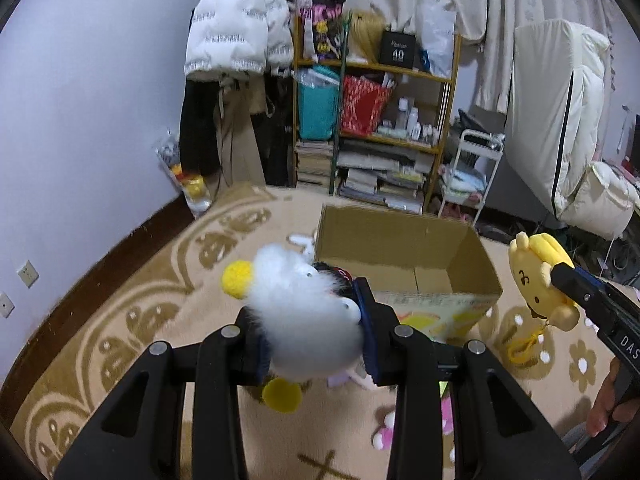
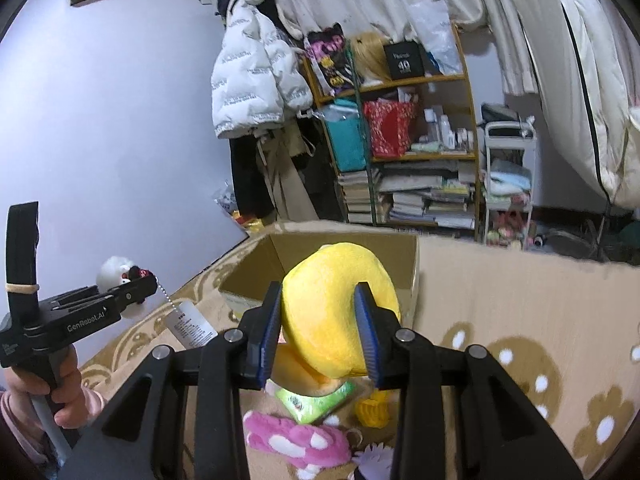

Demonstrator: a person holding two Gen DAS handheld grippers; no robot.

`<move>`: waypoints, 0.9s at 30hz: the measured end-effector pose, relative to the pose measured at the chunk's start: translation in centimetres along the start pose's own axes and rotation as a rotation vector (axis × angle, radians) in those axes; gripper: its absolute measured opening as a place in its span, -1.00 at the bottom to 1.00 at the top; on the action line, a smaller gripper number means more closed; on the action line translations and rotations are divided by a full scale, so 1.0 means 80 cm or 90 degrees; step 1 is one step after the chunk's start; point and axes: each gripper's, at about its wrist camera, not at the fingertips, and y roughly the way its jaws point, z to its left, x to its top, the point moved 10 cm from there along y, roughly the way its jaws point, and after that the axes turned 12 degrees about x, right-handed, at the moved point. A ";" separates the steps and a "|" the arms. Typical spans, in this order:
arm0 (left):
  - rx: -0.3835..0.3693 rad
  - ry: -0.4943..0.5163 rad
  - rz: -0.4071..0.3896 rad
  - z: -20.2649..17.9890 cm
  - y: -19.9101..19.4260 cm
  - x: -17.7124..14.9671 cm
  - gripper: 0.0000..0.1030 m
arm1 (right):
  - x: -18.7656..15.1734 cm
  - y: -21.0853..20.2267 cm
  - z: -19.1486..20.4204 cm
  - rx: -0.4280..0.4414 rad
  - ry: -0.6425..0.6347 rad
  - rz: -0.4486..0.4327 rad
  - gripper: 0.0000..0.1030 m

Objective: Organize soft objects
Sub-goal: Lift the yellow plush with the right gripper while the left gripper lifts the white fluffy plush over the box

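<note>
My left gripper [image 1: 312,332] is shut on a fluffy white plush [image 1: 304,312] with yellow pompoms, held above the carpet, short of the open cardboard box [image 1: 400,240]. It also shows at the left of the right wrist view [image 2: 120,272]. My right gripper [image 2: 320,332] is shut on a yellow plush [image 2: 336,304], held in front of the box [image 2: 344,248]. In the left wrist view that yellow plush [image 1: 536,276] hangs to the right of the box.
A pink plush [image 2: 296,440], a green packet [image 2: 316,400] and a small yellow toy [image 2: 372,412] lie on the patterned carpet [image 2: 500,320] below my grippers. A cluttered shelf [image 1: 376,128], hanging coats [image 1: 236,40] and a white cart [image 1: 472,172] stand behind the box.
</note>
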 end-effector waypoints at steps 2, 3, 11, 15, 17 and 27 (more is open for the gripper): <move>0.003 0.007 -0.023 -0.002 -0.002 0.015 -0.33 | 0.007 0.002 0.003 -0.001 -0.016 -0.002 -0.28; 0.009 0.011 -0.035 -0.004 -0.002 0.023 -0.33 | 0.013 0.005 0.004 -0.004 -0.028 -0.002 -0.28; 0.000 0.005 -0.084 -0.025 0.015 0.078 -0.33 | 0.048 0.033 -0.001 -0.023 -0.080 -0.002 -0.28; -0.011 0.015 -0.099 -0.041 0.029 0.099 -0.33 | 0.061 0.053 -0.007 -0.029 -0.103 -0.001 -0.28; -0.013 0.021 -0.106 -0.050 0.036 0.106 -0.33 | 0.065 0.063 -0.011 -0.033 -0.107 -0.001 -0.28; -0.027 0.069 -0.098 -0.091 0.083 0.093 -0.33 | 0.051 0.108 -0.040 -0.050 -0.104 0.023 -0.27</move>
